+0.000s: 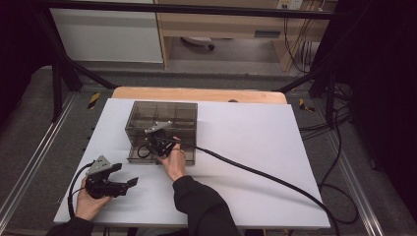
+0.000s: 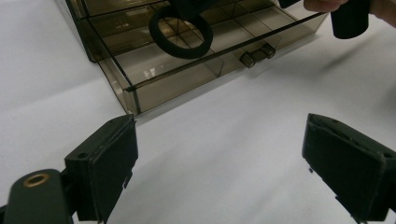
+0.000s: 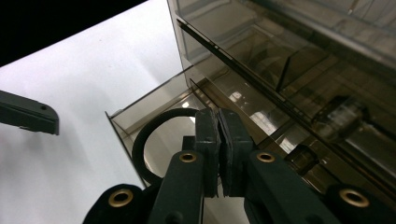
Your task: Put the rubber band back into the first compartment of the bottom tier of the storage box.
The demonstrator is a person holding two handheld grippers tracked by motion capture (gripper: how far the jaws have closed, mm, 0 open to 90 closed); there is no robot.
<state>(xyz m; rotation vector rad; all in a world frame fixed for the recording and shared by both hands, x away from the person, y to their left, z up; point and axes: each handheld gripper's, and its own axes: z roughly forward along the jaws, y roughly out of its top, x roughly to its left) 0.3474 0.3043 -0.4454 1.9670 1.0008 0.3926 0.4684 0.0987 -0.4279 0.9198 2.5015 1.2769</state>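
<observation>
Two tongs: right tongs (image 3: 218, 154) pinch a black ring (image 3: 154, 140) over the smoked organizer's open drawer (image 2: 187, 79); left tongs (image 2: 219, 163) gape wide near the counter's (image 1: 246, 147) front-left corner.

The person's right hand (image 1: 173, 164) emerged from a long black sleeve (image 1: 204, 206). Each black two-jaw gripper, left (image 1: 129, 184) and right (image 3: 218, 140), had flat rectangular pads, brass-coloured pivot rivets (image 3: 187, 157), a grey three-cornered top plate (image 1: 100, 164) and a thick black trailing cable (image 1: 265, 177)
</observation>
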